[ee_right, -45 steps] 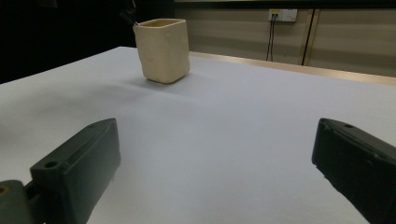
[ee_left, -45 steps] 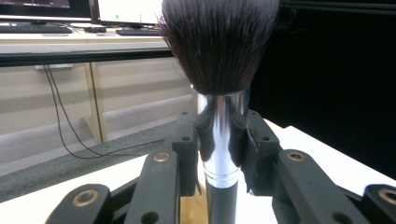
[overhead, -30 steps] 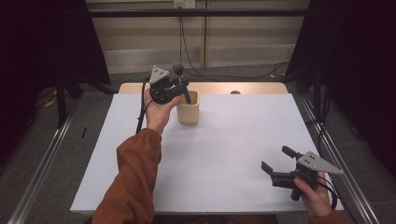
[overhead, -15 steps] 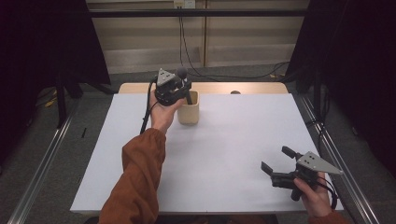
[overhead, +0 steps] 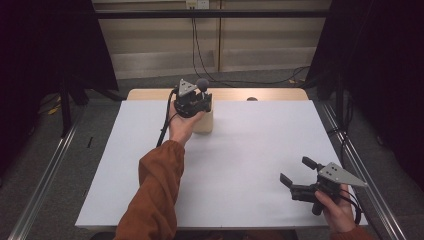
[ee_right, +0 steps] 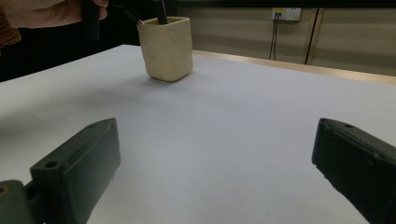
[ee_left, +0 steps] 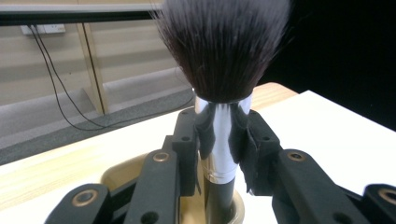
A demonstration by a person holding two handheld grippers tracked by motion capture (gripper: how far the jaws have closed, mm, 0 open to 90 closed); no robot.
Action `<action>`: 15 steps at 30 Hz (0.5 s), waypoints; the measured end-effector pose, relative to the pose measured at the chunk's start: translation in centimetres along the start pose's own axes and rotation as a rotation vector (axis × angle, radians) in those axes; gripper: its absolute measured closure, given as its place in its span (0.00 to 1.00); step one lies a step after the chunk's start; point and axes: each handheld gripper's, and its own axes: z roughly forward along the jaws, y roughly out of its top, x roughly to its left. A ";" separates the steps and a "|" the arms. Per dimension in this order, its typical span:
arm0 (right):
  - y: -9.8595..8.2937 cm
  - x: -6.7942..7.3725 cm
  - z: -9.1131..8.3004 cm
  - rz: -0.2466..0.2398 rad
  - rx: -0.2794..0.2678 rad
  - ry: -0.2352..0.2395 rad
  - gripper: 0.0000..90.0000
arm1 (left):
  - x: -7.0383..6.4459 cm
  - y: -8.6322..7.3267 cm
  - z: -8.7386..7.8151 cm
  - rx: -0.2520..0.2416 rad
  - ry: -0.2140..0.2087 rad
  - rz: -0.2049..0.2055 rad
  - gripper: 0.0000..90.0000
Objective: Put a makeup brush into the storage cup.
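Compared with the picture from one second ago, the left gripper has shifted a little to the right and now sits directly above the cup, while the right gripper has hardly changed its place.

In the high view, the left hand holds its gripper over the beige cup at the far side of the white table. The round dark head of the brush stands up above the gripper, so I judge the brush is kept vertical in order to go straight into the cup or out of it. The right gripper rests low at the near right corner, well apart from the cup, probably only waiting.

In the left gripper view, the jaws are closed narrow on the shiny metal collar of the brush, just below the bristles. The dark handle goes down into the cup, whose rim is visible under the jaws. Gripping at the collar keeps the soft bristles free and the handle upright.

In the right gripper view, the two jaws stand wide apart with nothing between them. Far ahead is the cup with dark handles rising from it, and the other hand above it.
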 end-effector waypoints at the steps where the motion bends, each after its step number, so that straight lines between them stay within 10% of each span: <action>1: 0.0 0.0 0.0 0.001 -0.004 0.000 0.01 | 0.0 -0.1 0.1 0.007 0.001 0.006 0.78; 15: 0.0 0.1 0.0 0.000 -0.001 0.001 0.01 | 0.1 -0.9 0.1 0.053 -0.015 0.015 0.78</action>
